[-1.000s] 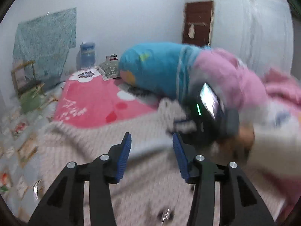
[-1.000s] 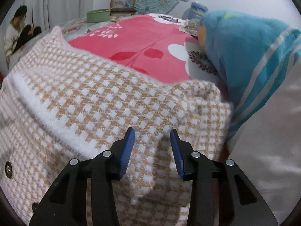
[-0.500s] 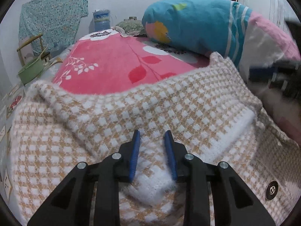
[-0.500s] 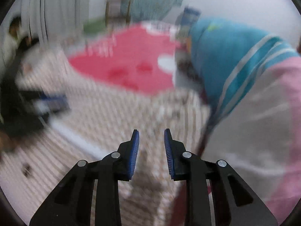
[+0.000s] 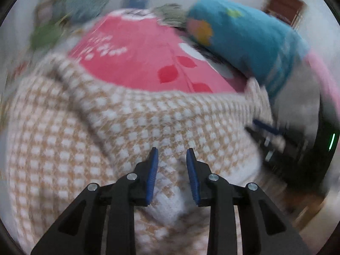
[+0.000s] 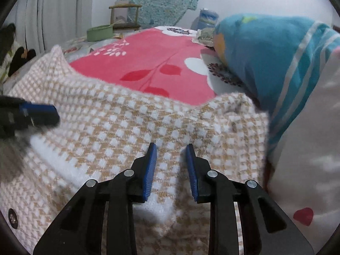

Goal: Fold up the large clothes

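The checked knit garment [image 6: 119, 114] lies spread over the near part of the bed, on the pink floral blanket [image 6: 153, 55] and short of the rolled blue quilt [image 6: 265, 63]. At its left side the left gripper [image 5: 172, 167] has just been closing, and its blue fingers [image 5: 153, 170] pinch a raised fold of the white-trimmed edge, probably to lift that side. On the right, the right gripper [image 6: 171, 165] has likewise just been closing and nips a bunched ridge of the knit, so both edges can be carried over together for the fold.

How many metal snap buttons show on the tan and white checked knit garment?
1. A round metal snap button sits near the lower left edge of the tan and white checked knit garment in the right wrist view; folds may hide others.
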